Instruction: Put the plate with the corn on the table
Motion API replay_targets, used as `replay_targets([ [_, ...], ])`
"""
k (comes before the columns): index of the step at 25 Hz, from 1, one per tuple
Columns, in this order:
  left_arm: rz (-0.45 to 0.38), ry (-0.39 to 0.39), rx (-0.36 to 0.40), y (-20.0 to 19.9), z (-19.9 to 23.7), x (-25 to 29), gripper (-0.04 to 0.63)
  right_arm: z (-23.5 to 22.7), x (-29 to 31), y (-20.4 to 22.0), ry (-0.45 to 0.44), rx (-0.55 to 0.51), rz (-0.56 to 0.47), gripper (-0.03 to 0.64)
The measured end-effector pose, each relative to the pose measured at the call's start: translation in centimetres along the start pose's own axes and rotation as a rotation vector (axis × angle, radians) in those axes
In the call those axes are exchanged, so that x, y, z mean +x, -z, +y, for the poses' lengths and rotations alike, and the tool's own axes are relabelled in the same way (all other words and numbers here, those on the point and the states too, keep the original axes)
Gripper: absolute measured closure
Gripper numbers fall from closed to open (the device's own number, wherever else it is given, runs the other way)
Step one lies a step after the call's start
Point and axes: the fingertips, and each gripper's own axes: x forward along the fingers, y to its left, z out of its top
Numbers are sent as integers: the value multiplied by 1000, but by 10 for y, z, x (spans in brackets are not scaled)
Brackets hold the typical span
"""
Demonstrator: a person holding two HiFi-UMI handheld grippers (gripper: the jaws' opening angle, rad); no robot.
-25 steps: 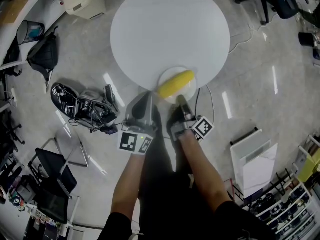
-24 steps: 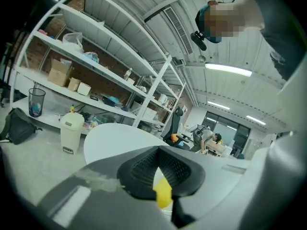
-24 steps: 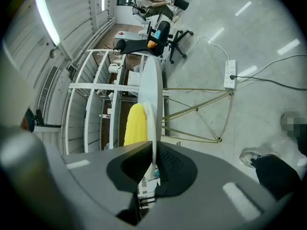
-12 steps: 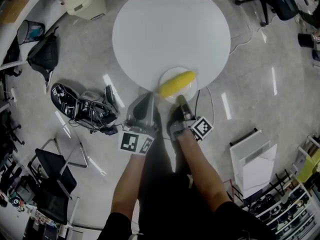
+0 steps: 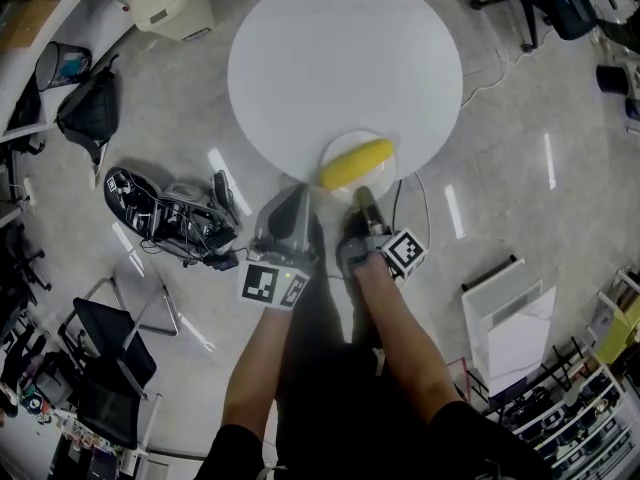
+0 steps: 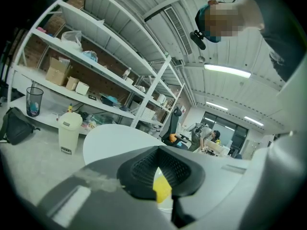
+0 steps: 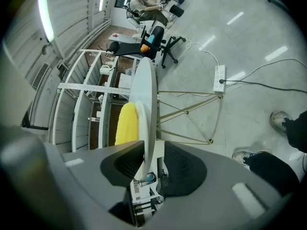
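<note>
A white plate (image 5: 332,154) with a yellow corn cob (image 5: 355,164) rests on the near edge of the round white table (image 5: 340,58). My right gripper (image 5: 364,196) is at the plate's near rim. In the right gripper view the plate (image 7: 140,128) runs edge-on between the jaws beside the corn (image 7: 127,123). The jaws of the right gripper (image 7: 152,164) are opening, and the right pad stands clear of the rim. My left gripper (image 5: 296,196) hovers just left of the plate, below the table edge. It is shut and holds nothing; the corn (image 6: 162,188) shows past its tips.
On the floor at left lie a tangle of cables and gear (image 5: 165,213), a black bag (image 5: 88,103) and a folded chair (image 5: 110,348). A white bin (image 5: 165,3) stands at the far left. White panels (image 5: 505,318) lean at right. The table's thin legs (image 7: 192,114) spread under the top.
The plate with the corn sits a touch farther onto the table. Both grippers have stayed almost where they were.
</note>
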Motion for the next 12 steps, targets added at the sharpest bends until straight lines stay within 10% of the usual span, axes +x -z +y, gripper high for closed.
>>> replay_targets([
  [12,10,18,12,-14,8,8,591,10,17,1,36,10,-25,461],
])
